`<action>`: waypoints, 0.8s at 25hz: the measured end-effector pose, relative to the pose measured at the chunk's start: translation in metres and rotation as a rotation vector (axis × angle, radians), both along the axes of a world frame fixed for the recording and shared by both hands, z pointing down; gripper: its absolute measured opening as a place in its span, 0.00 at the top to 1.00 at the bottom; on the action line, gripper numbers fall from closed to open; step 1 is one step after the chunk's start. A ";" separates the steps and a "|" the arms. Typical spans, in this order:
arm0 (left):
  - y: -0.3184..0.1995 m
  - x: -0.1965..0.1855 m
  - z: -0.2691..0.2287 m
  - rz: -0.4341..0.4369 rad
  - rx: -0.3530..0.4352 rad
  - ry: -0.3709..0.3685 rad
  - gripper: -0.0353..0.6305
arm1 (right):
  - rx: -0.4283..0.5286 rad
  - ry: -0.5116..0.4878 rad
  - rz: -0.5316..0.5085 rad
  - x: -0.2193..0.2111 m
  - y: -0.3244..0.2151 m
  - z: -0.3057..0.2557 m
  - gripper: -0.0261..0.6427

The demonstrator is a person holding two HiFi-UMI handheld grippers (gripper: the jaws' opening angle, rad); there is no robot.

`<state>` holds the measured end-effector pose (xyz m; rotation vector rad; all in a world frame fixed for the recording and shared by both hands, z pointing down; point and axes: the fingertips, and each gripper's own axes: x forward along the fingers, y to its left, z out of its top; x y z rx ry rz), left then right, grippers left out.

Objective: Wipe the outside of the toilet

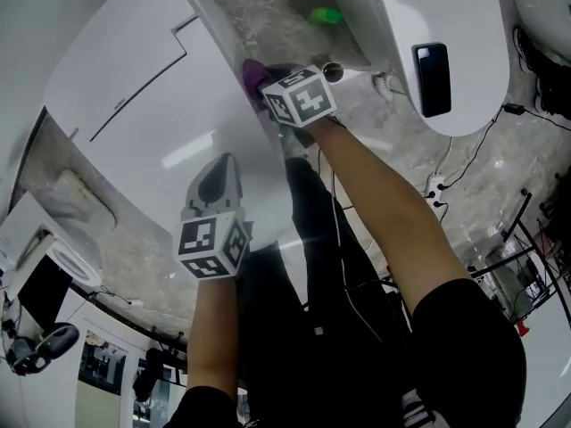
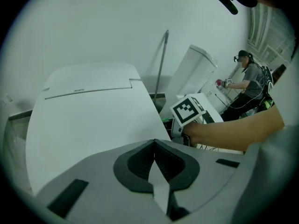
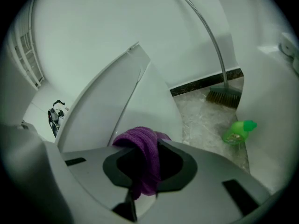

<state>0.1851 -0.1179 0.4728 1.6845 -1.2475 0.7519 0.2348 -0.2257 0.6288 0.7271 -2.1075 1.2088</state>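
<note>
A white toilet with its lid down fills the left of the head view. My right gripper is shut on a purple cloth and holds it against the toilet's right side. In the right gripper view the cloth hangs bunched between the jaws of the right gripper, in front of the toilet's side. My left gripper rests on the lid, shut and holding nothing. In the left gripper view the left gripper points across the lid.
A second white toilet stands at upper right with a black panel on its lid. A green bottle and a broom are on the marble floor between the toilets. Cables lie on the floor at right. Another person works further back.
</note>
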 end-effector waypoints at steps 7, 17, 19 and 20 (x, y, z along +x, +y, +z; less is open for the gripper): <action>0.005 -0.006 -0.007 0.005 -0.005 0.010 0.94 | 0.050 0.012 -0.091 -0.015 -0.047 -0.003 0.86; 0.007 -0.022 -0.019 -0.014 -0.002 0.012 0.94 | 0.077 0.064 -0.099 -0.043 -0.140 -0.016 0.86; 0.014 -0.022 -0.021 -0.031 -0.010 0.020 0.94 | 0.112 0.071 -0.117 -0.048 -0.156 -0.021 0.86; 0.017 -0.023 -0.020 -0.040 -0.014 0.024 0.94 | 0.130 0.076 -0.139 -0.050 -0.163 -0.022 0.86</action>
